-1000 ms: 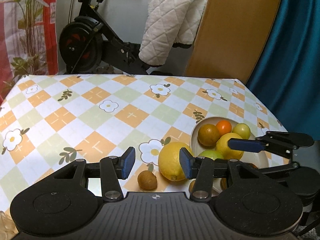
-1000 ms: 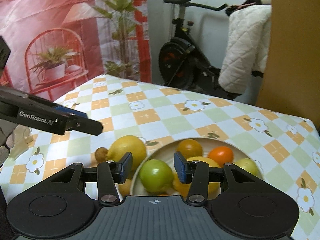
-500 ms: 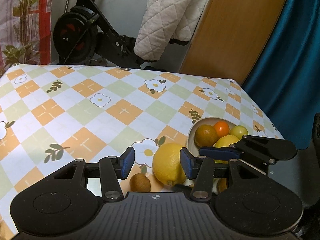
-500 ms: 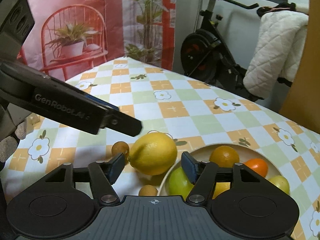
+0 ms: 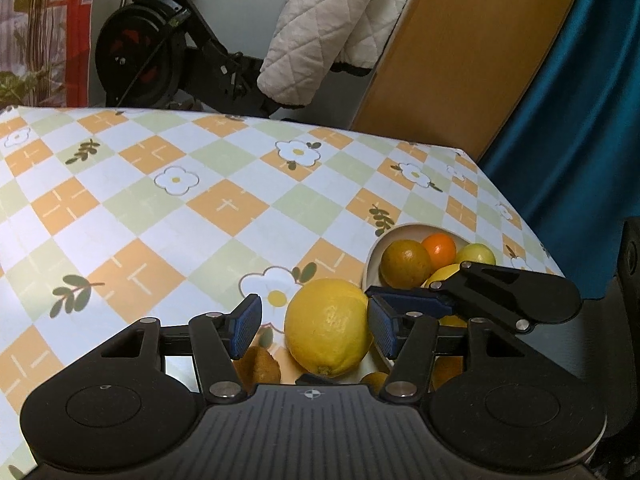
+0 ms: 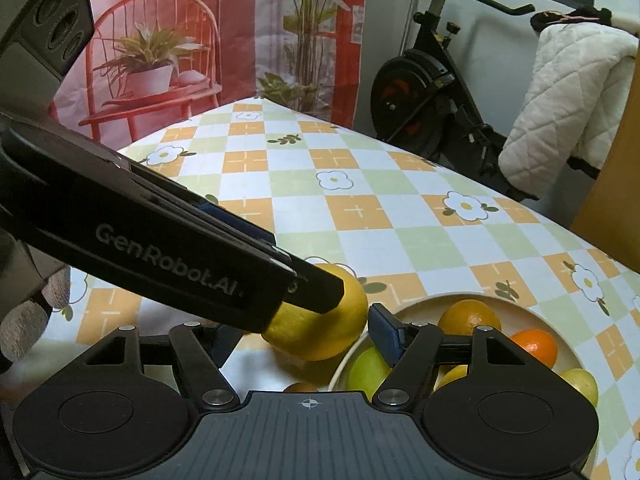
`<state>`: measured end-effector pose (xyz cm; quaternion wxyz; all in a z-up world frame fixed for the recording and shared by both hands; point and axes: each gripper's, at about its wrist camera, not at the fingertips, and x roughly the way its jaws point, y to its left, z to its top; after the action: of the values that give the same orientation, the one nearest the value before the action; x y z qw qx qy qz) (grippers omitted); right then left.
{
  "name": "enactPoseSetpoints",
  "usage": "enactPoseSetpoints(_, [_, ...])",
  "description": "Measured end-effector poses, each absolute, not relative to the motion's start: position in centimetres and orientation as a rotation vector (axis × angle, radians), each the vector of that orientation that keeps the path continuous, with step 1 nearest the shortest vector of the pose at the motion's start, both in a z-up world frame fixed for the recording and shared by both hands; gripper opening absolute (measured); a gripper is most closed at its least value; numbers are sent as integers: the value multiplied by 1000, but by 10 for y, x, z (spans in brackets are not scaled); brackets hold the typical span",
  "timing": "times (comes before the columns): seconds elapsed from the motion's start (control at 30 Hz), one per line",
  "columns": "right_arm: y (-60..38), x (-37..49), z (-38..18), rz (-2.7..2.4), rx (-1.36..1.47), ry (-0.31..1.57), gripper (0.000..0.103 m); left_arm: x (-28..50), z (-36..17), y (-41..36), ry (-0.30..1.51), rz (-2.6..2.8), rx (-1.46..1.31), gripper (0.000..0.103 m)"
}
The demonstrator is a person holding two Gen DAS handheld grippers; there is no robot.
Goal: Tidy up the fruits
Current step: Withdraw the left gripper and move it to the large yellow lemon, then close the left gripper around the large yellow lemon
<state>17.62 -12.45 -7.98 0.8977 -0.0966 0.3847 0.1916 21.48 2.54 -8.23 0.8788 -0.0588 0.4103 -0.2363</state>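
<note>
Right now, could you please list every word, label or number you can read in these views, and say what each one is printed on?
"GenRobot.AI": printed in grey along the side of the left gripper's black finger, seen in the right wrist view.
The red poster behind the table shows no readable words.
No other text is legible in either view.

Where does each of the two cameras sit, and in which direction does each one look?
Left wrist: sits on the left gripper, looks along its open jaws across the checkered table to the big lemon; the right gripper's fingers enter from the right.
Right wrist: sits on the right gripper, looks over the bowl toward the red backdrop; the left gripper crosses from the left.
Shared: the big lemon, the bowl, the exercise bike.
</note>
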Motion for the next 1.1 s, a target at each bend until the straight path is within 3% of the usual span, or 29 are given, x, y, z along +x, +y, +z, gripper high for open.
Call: enactPoseSetpoints(1.1, [-124,158,-73,377,-176,741,53,189,-90,26,859,-491,-229,56])
